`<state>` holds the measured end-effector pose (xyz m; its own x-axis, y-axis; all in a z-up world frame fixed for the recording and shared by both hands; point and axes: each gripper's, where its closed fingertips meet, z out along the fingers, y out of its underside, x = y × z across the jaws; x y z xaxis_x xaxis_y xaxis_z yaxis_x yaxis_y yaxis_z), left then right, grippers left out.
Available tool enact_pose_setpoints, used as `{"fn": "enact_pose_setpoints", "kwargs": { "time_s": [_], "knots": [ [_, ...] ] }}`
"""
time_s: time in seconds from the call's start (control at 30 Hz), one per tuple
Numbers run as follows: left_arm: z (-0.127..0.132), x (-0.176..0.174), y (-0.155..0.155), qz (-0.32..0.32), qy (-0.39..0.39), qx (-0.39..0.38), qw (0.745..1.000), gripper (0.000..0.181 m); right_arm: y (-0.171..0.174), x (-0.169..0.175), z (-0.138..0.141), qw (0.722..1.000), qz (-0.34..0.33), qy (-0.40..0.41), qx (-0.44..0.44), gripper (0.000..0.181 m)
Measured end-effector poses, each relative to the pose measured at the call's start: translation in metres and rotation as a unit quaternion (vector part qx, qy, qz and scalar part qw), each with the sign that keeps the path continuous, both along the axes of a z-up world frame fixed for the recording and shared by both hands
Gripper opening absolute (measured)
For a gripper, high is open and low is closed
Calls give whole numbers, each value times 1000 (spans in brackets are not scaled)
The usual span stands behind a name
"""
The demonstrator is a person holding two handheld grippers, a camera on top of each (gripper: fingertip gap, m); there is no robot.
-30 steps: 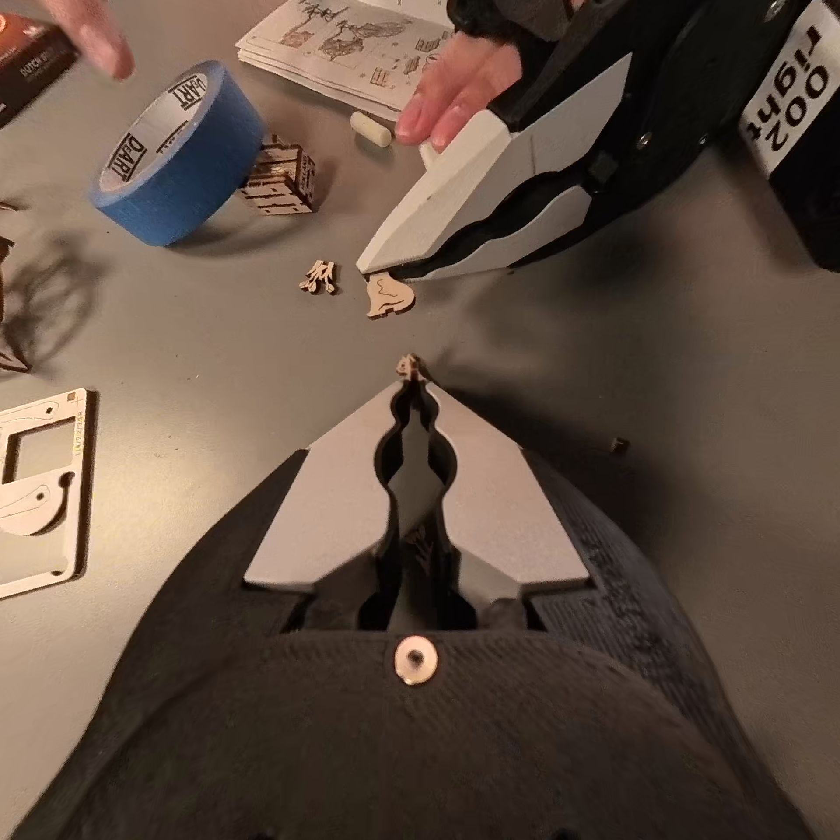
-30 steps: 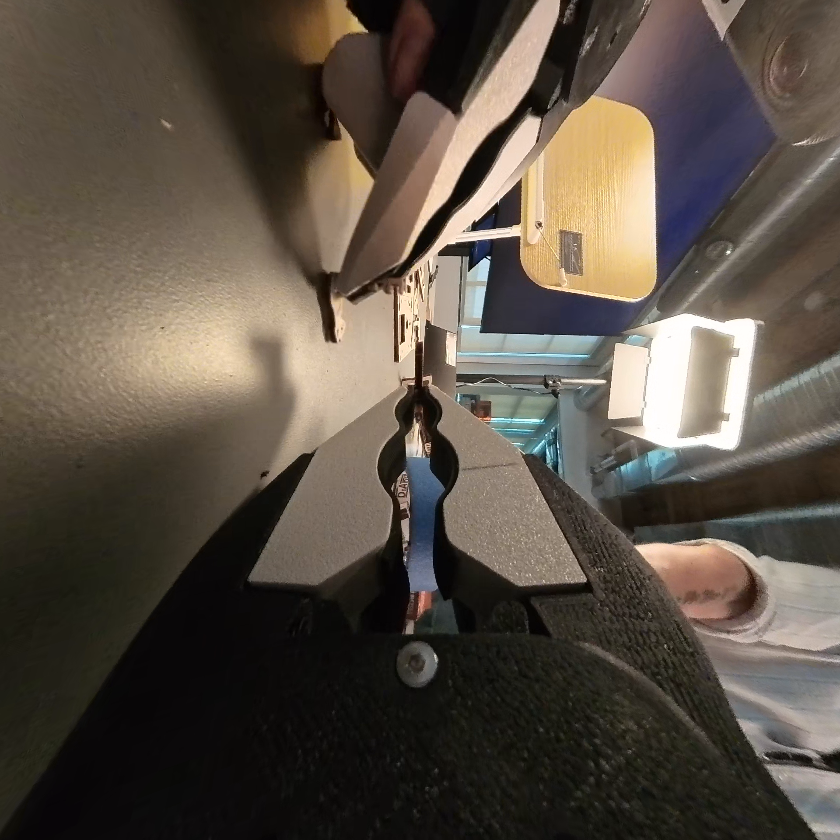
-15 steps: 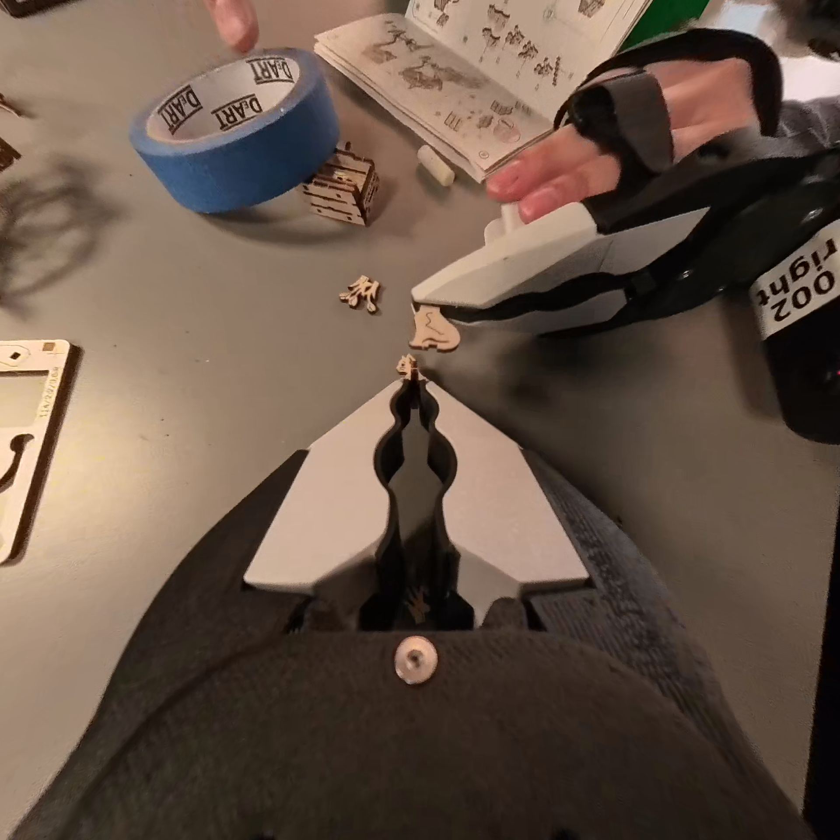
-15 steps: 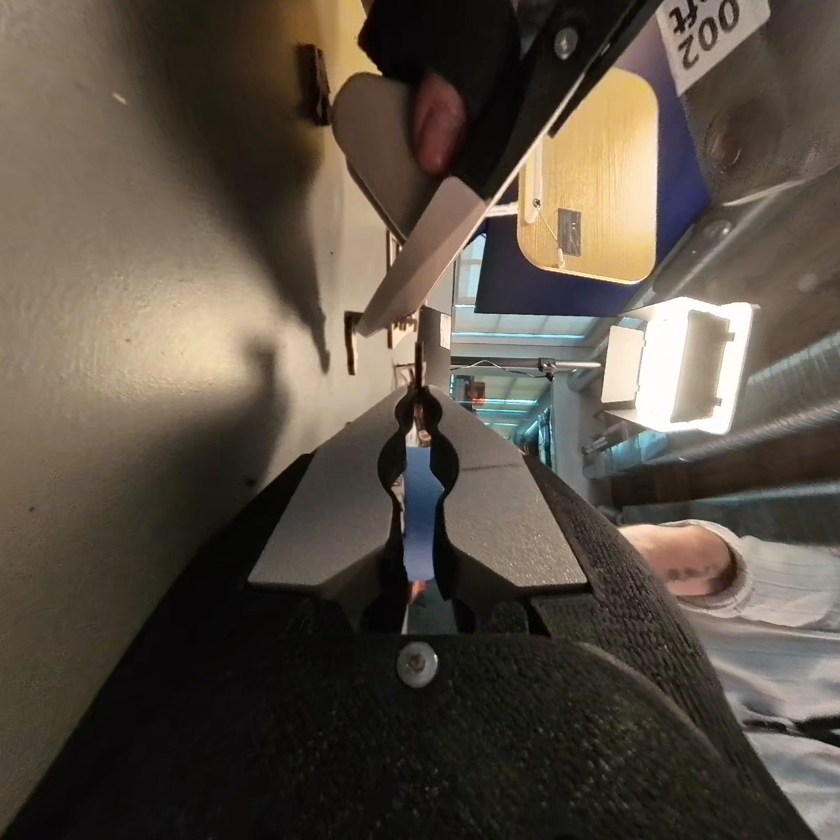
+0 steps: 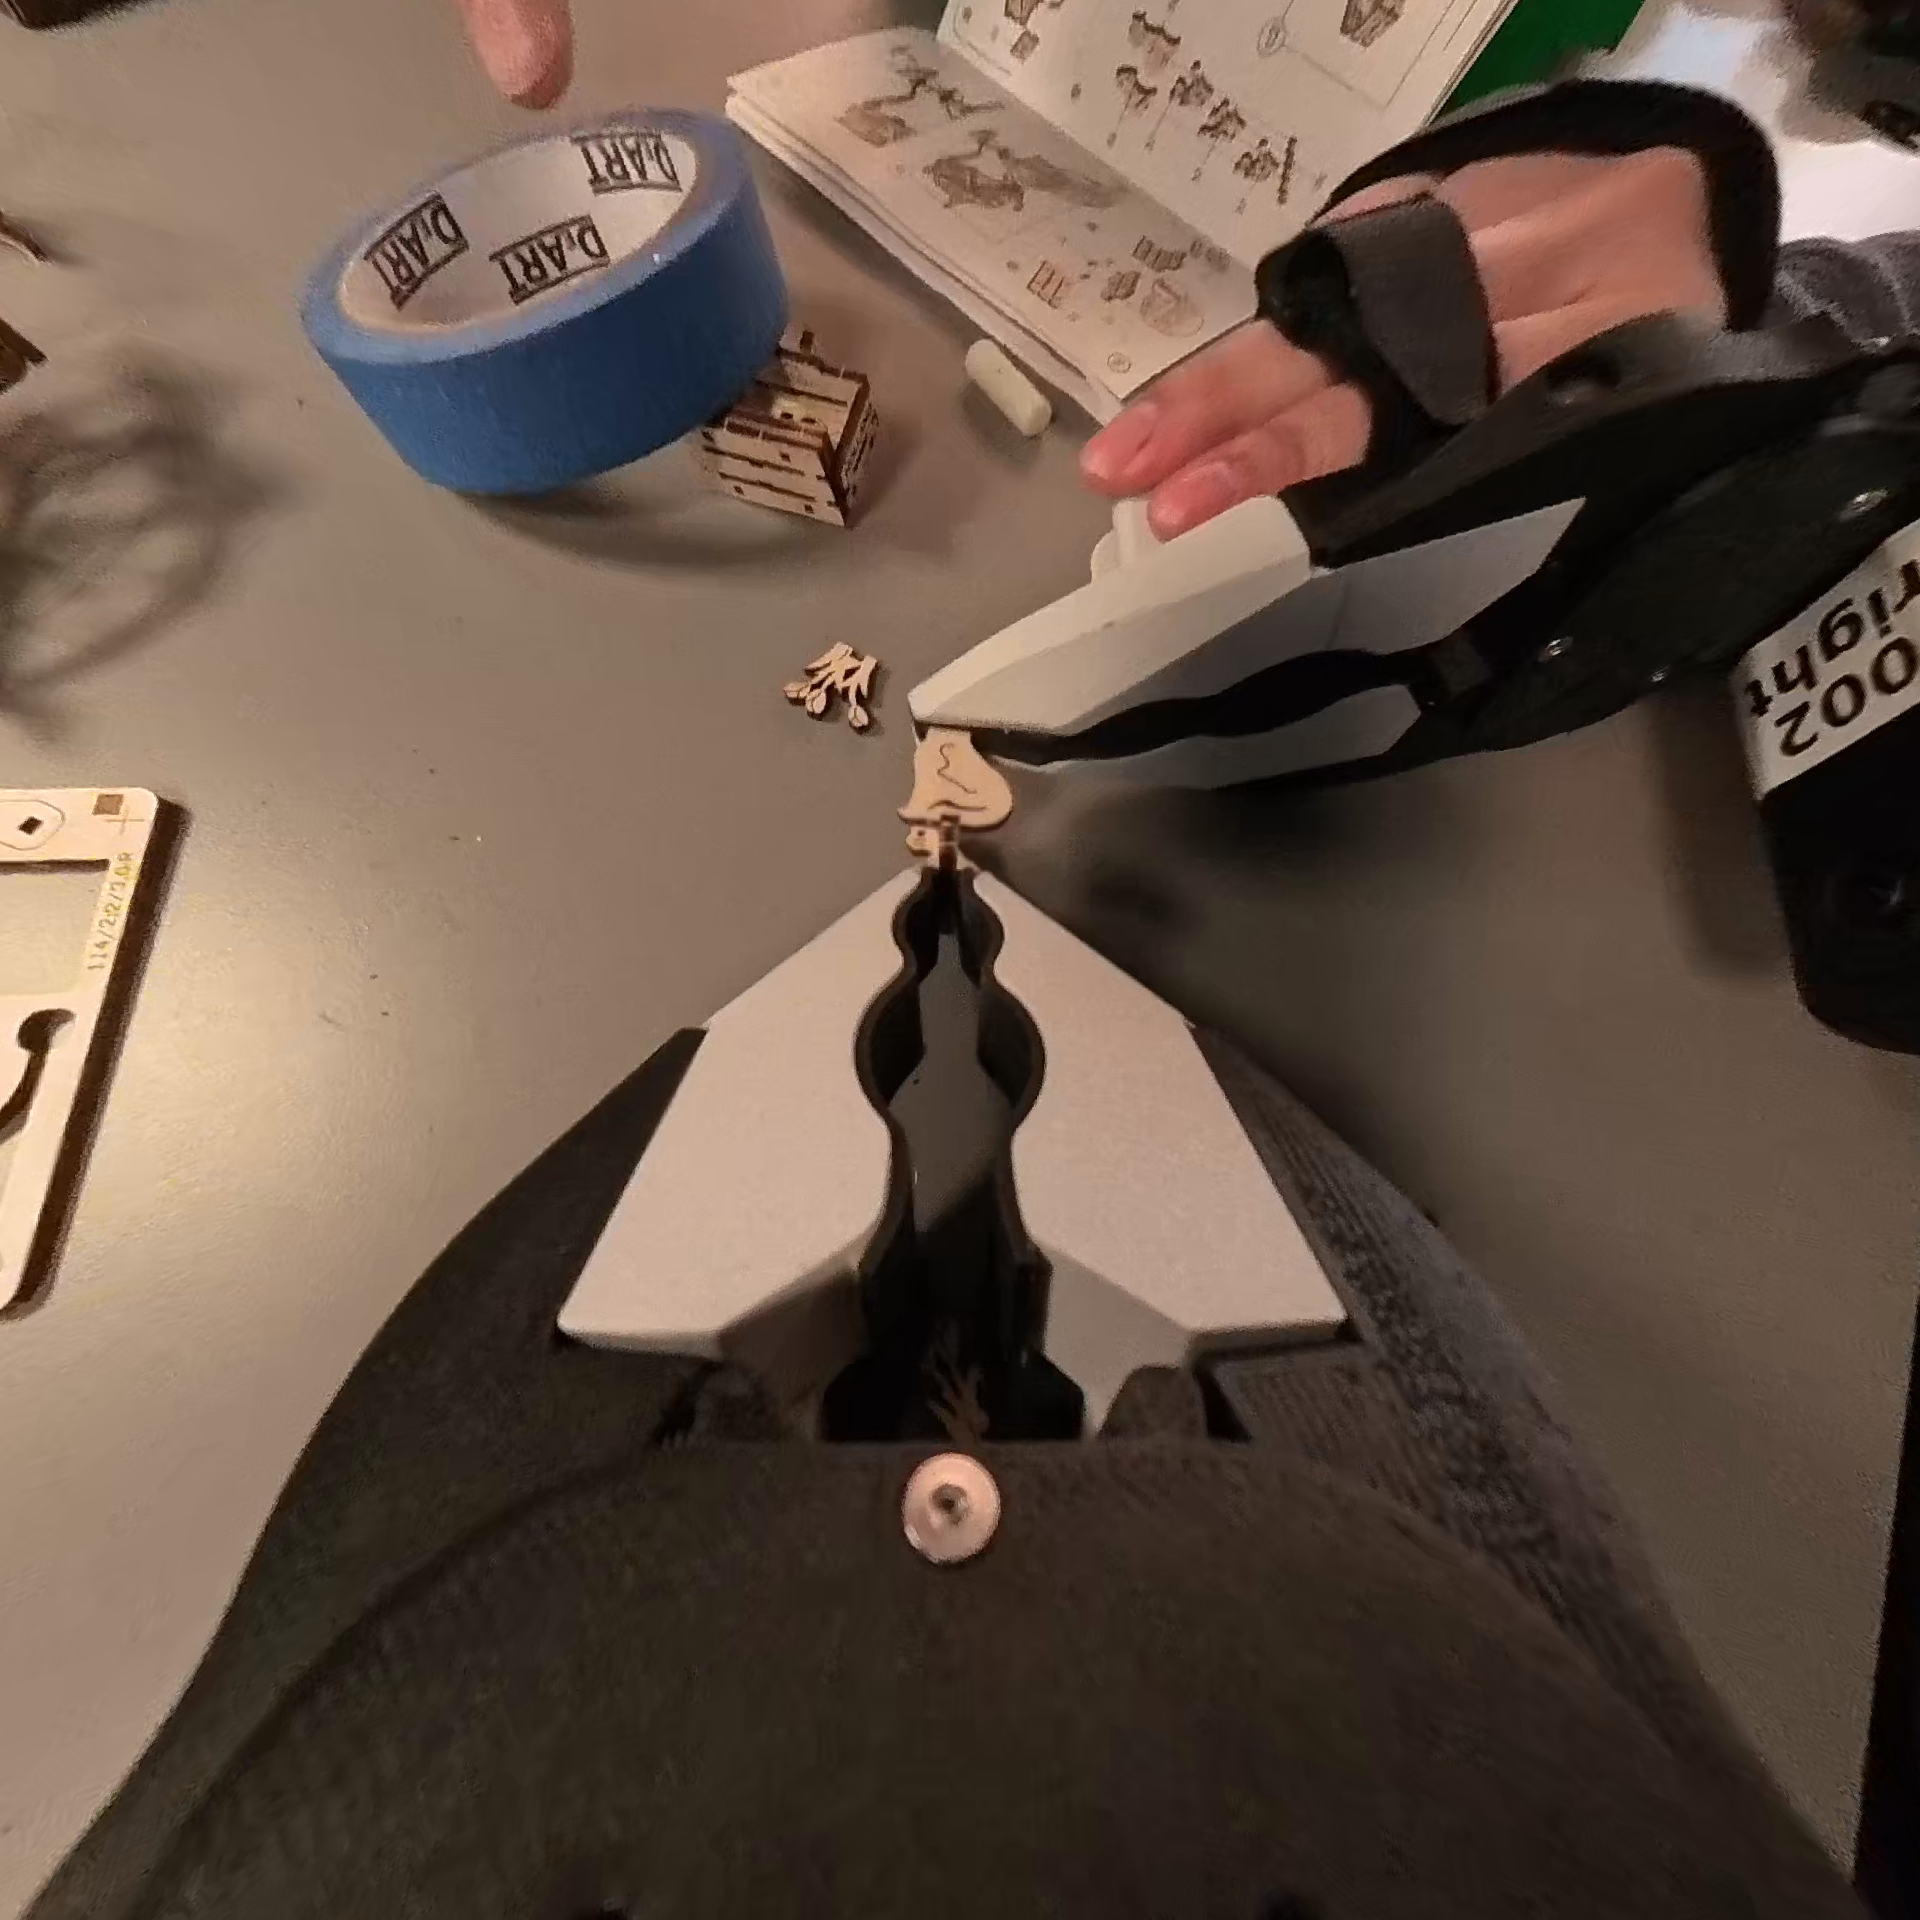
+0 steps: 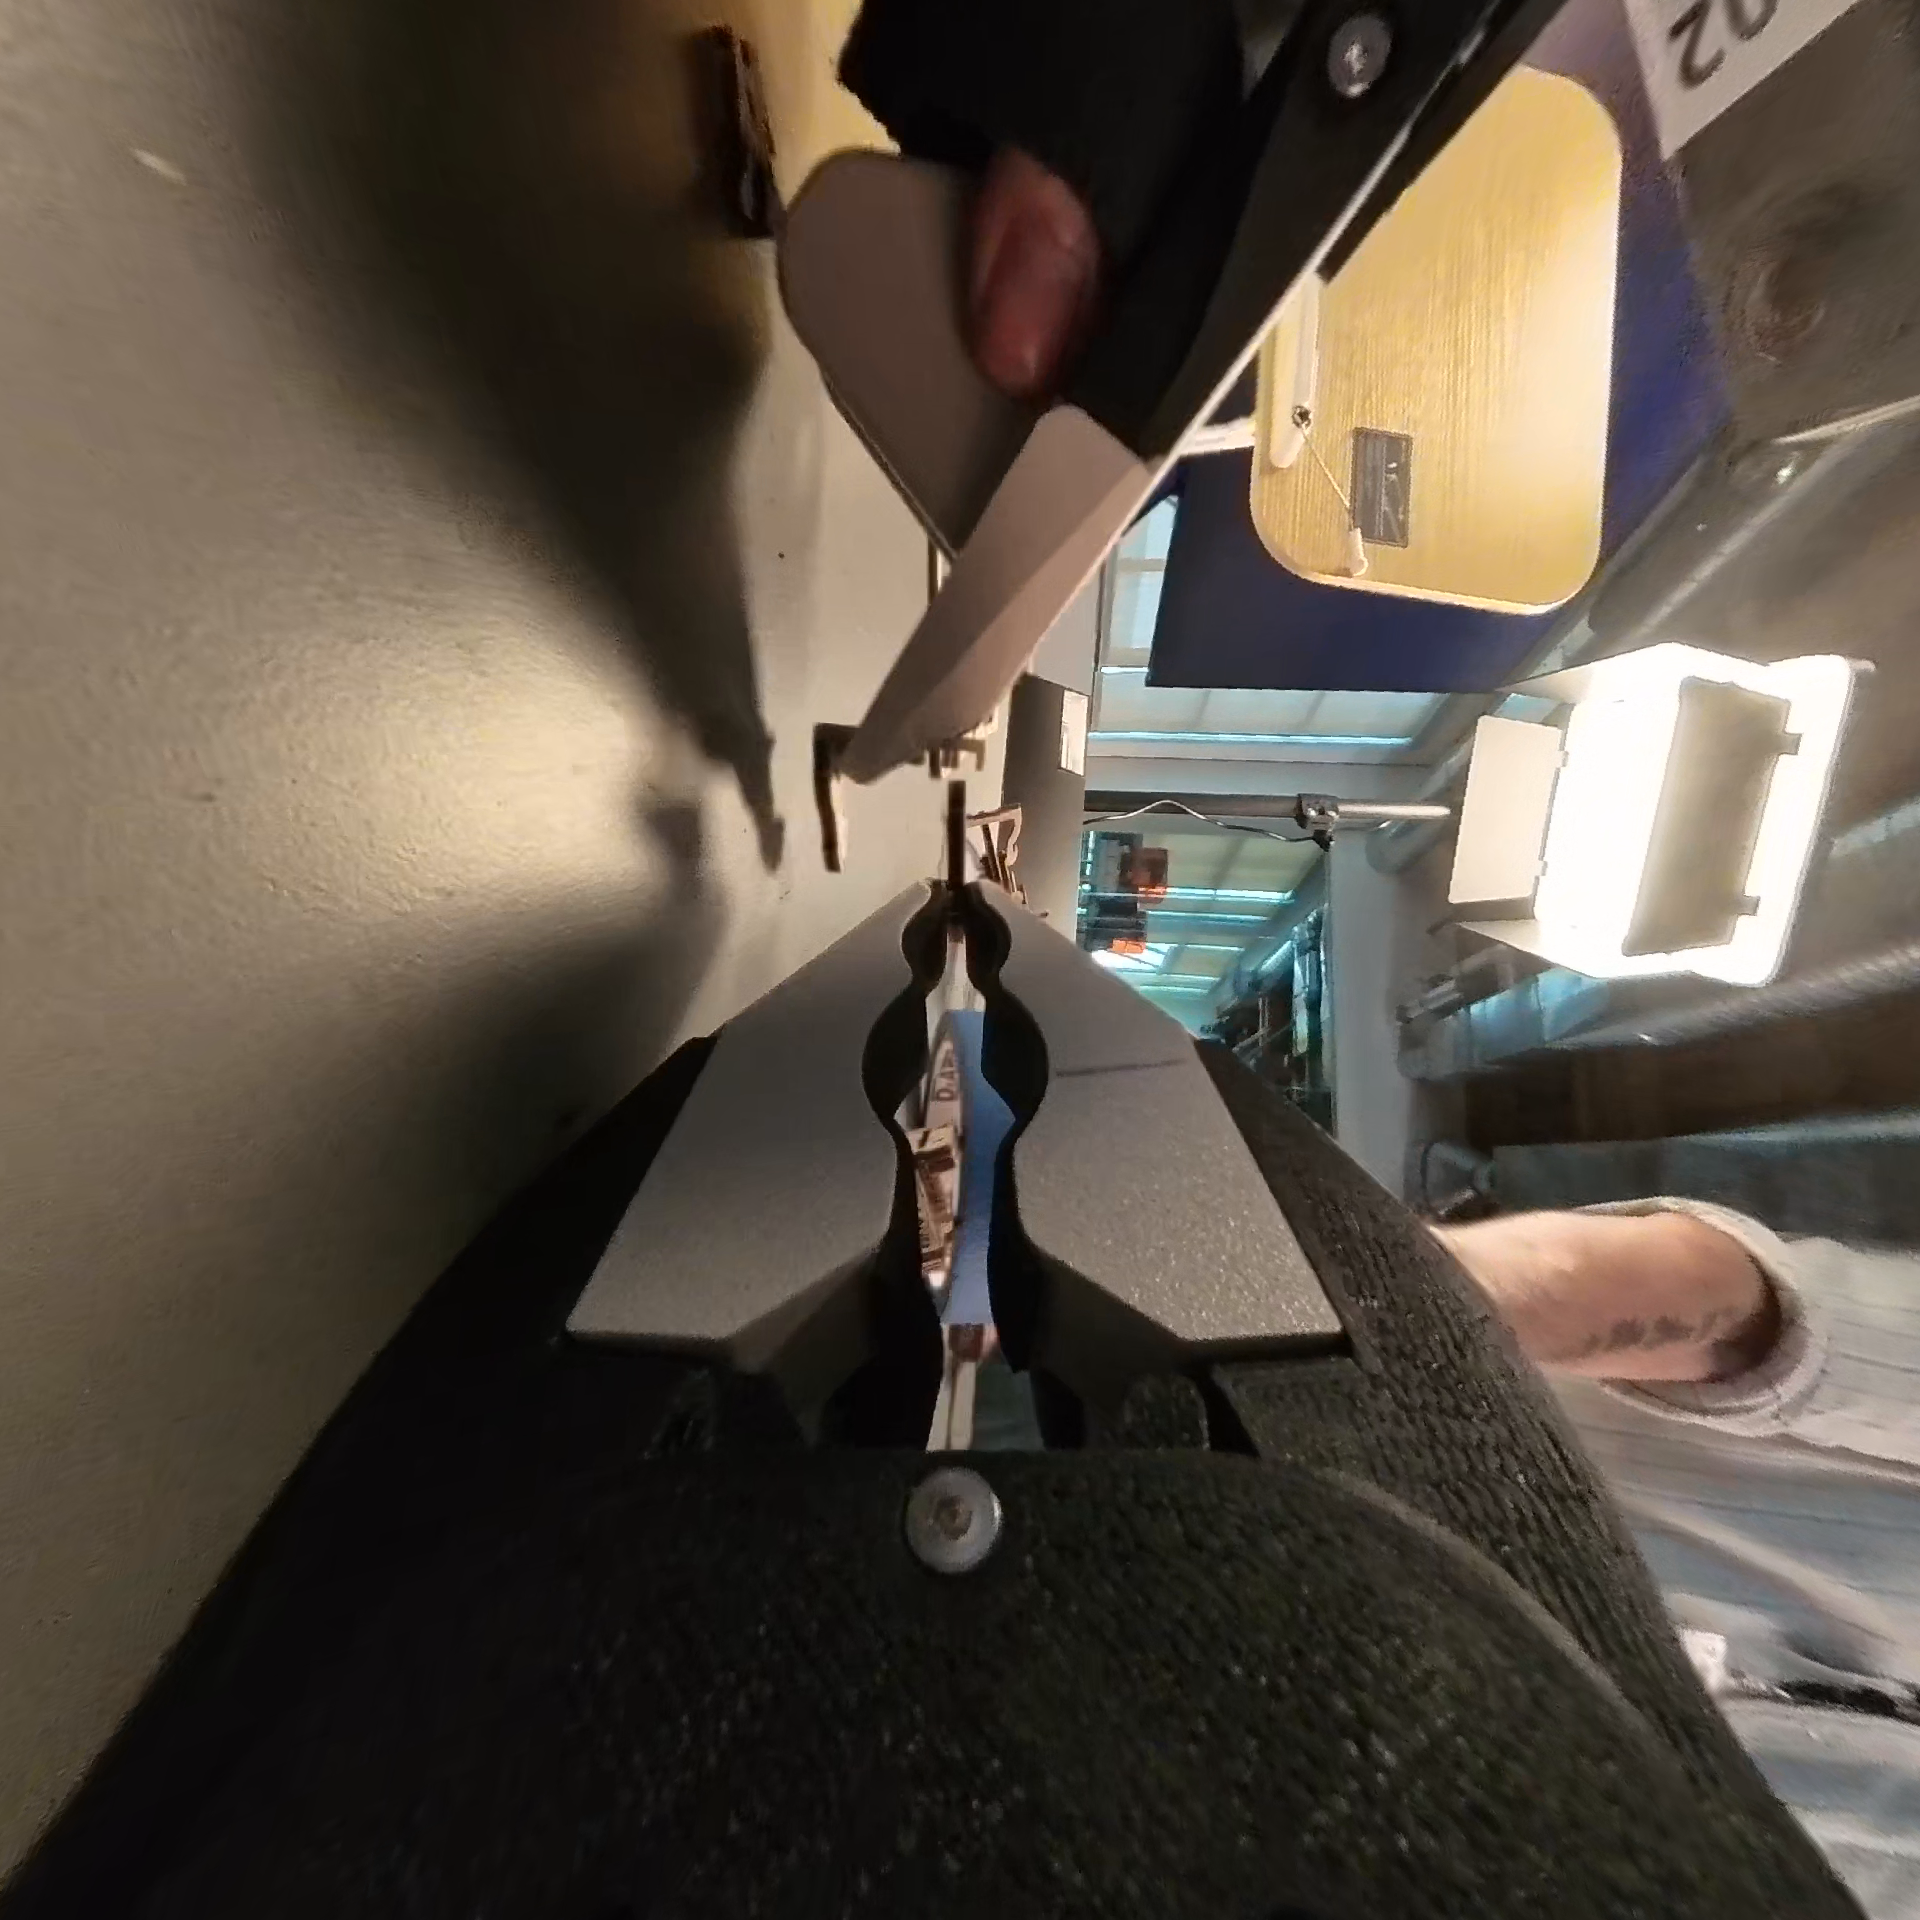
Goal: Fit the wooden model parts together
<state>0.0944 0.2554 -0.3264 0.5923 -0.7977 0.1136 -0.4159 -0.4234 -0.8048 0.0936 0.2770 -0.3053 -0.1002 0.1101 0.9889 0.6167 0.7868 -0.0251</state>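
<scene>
While each hand-held gripper [image 5: 943, 868] pinches a wooden part [image 5: 954, 795], they touch

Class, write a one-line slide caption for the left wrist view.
Left gripper pinches a tiny wooden piece against the larger cutout held by the right gripper, near blue tape.

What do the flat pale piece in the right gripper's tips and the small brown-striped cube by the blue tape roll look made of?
Flat pale piece: thin laser-cut plywood, apparently; matte, unfinished tan face with an engraved line. Small brown-striped cube: likely the same plywood, slotted together; dark scorched-looking edges and finger joints suggest laser cutting.
</scene>
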Motion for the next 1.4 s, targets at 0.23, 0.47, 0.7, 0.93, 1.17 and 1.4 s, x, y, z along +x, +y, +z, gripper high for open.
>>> {"fn": "enact_pose_setpoints", "kwargs": {
  "time_s": [0.23,0.47,0.7,0.93,1.17,1.4],
  "knots": [
    [-1,0,1,2,4,-1,1000,1,-2,-2,1,1000,2,3,0,1],
    [-1,2,0,-5,8,5,1000,1,-2,-2,1,1000,2,2,1,0],
    [-1,2,1,-3,13,10,1000,1,-3,-1,1,1000,2,1,0,0],
    [-2,2,0,-5,15,10,1000,1,-5,-2,1,1000,6,-3,2,0],
    [-3,3,0,-8,21,12,1000,1,-6,-1,1,1000,10,-10,7,0],
    [-7,3,0,-9,26,0,1000,1,-4,1,-2,1000,9,-23,2,1]
  ]
}}
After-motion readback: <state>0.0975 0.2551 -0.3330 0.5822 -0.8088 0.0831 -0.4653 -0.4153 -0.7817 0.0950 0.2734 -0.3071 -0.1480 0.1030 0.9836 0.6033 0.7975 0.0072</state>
